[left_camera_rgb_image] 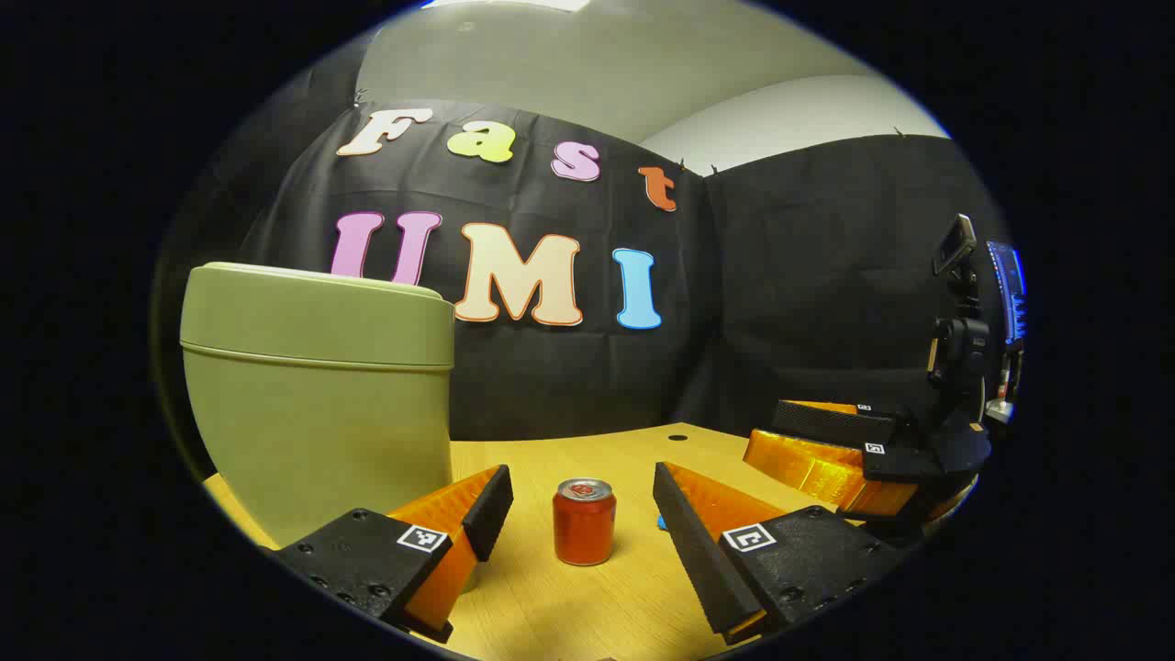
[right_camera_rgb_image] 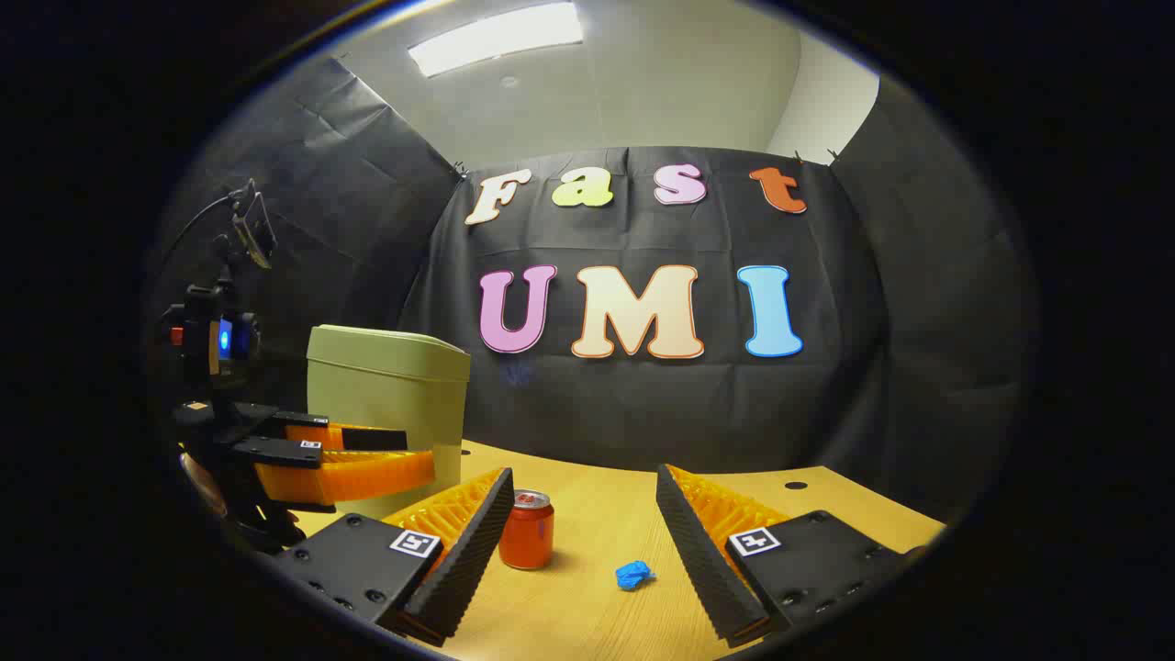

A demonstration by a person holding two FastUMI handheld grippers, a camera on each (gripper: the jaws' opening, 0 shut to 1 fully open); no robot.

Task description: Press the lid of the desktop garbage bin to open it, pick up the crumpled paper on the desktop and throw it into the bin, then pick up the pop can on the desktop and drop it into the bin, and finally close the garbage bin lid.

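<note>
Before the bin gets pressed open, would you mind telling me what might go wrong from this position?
1. The bin has its lid shut, so nothing can be dropped in until it is pressed.
2. The can stands upright near the bin, between the open fingers of the left gripper; a careless reach could tip it.
3. The crumpled paper is small and lies flat on the table; the open right gripper might miss it.

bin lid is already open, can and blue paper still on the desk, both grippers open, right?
Not quite: the bin lid is shut, as the right gripper view shows. The rest holds: the can and blue paper sit on the desk, and the left gripper and right gripper are open.
</note>
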